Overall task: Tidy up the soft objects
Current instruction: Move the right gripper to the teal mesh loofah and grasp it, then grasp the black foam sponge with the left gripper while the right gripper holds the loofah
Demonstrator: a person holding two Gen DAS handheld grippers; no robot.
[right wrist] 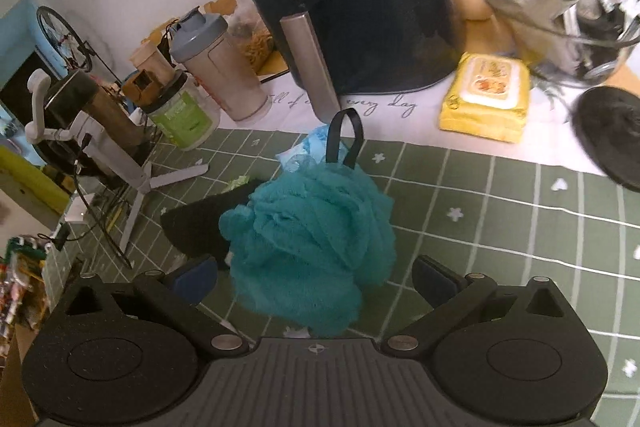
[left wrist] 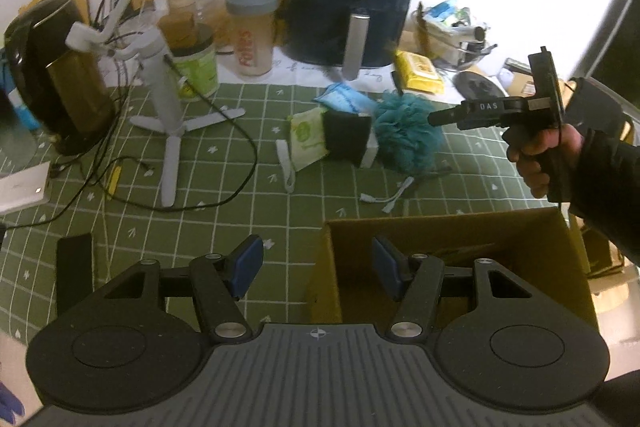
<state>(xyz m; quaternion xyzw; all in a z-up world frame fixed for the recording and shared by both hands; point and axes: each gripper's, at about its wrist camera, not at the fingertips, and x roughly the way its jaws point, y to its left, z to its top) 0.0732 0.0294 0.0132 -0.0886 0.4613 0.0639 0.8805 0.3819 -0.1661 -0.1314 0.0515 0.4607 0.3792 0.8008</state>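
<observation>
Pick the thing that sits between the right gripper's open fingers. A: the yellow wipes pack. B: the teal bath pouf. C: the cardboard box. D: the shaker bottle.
B: in the right wrist view the teal bath pouf fills the gap of the right gripper, whose fingers stand wide apart on either side of it.

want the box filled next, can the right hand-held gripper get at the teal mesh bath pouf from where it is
Probably yes: the right hand-held gripper is open, and the teal mesh bath pouf sits between its fingers with nothing in front.
</observation>
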